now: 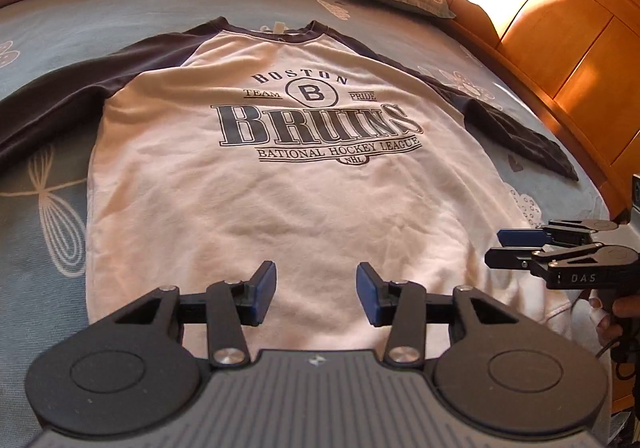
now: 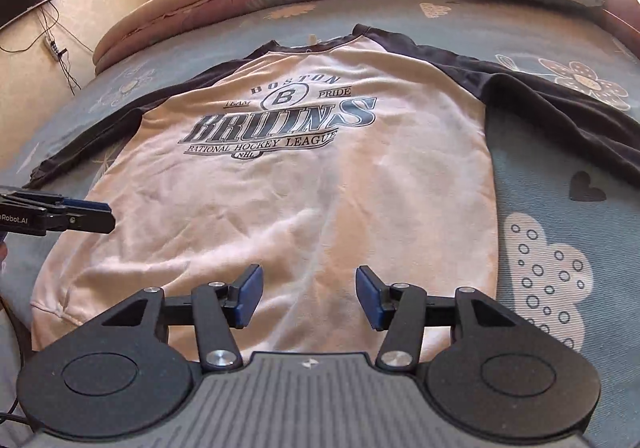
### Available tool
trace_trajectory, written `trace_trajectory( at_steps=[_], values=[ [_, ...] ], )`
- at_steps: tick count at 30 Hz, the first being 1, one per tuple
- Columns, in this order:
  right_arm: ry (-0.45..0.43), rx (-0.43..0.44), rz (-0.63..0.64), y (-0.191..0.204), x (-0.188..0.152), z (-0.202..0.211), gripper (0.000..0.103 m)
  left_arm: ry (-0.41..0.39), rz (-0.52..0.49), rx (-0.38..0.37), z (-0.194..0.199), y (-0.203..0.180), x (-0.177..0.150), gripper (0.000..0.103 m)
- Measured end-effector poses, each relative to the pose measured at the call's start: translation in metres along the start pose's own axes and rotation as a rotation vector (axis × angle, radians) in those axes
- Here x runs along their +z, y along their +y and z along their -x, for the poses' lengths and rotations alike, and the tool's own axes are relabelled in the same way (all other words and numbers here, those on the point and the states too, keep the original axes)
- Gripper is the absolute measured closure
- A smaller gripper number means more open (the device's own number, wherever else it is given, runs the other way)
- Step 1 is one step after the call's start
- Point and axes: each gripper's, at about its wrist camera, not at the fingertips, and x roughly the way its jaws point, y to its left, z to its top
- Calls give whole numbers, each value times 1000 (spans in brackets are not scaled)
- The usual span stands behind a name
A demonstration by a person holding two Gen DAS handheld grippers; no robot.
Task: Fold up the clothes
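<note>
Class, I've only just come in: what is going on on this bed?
A person holds a gripper in each hand over a sweatshirt spread flat, print up, on the bed. The left gripper and right gripper both hover open above its bottom hem. Neither grips the cloth; both sleeves lie out sideways, so no fold shows.

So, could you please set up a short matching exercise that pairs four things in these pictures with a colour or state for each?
Things:
1. sweatshirt body
2. sweatshirt sleeves
3. left gripper
4. bed sheet

Colours or states:
A. blue-grey with pale flower prints
B. open, hovering over the hem end of the garment
C. dark, spread out to both sides
D. pale cream, lying flat with the printed front up

Pairs: 1-D, 2-C, 3-B, 4-A
</note>
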Motion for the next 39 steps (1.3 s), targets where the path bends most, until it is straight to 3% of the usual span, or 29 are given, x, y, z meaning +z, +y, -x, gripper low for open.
trace_trajectory(
  at_steps=[3, 6, 10, 12, 15, 16, 19, 22, 24, 26, 29, 31, 33, 36, 39],
  values=[
    [-26, -51, 42, -3, -22, 14, 41, -14, -22, 71, -11, 8, -1, 57],
    [-27, -112, 29, -11, -46, 30, 32, -27, -44, 141, -21, 16, -2, 57],
    [-60, -161, 11, -7, -60, 41, 30, 9, -66, 148, -21, -2, 15, 58],
    [-60, -157, 3, -1, -55, 39, 26, -23, -128, 73, -19, -31, 20, 55],
    [-43, -111, 5, 5, -50, 29, 17, -31, -232, -114, -24, -84, 19, 47],
    [-44, -118, 23, 9, -51, 26, 13, -31, -266, -120, -30, -96, 17, 47],
    [-36, -141, 86, 19, -54, 22, 9, -30, -365, -96, -49, -129, 11, 47],
    [-44, -136, 82, 19, -58, 24, 7, -40, -377, -11, -62, -114, 13, 47],
    [-52, -117, 62, 15, -60, 27, 5, -47, -380, 48, -70, -102, 16, 41],
    [-59, -101, 53, 12, -62, 29, 5, -35, -324, 73, -70, -82, 25, 29],
    [-66, -86, 47, 10, -62, 29, 2, -7, -239, 120, -64, -58, 37, 29],
    [-61, -95, 57, 13, -62, 27, 0, -20, -222, 80, -49, -63, 33, 37],
    [-61, -104, 63, 15, -62, 26, 0, -36, -209, 33, -33, -70, 29, 35],
    [-73, -110, 57, 15, -64, 26, 0, -39, -233, -107, -16, -93, 11, 32],
    [-74, -119, 53, 16, -64, 25, 0, 23, -261, -125, -24, -106, -8, 32]
  ],
)
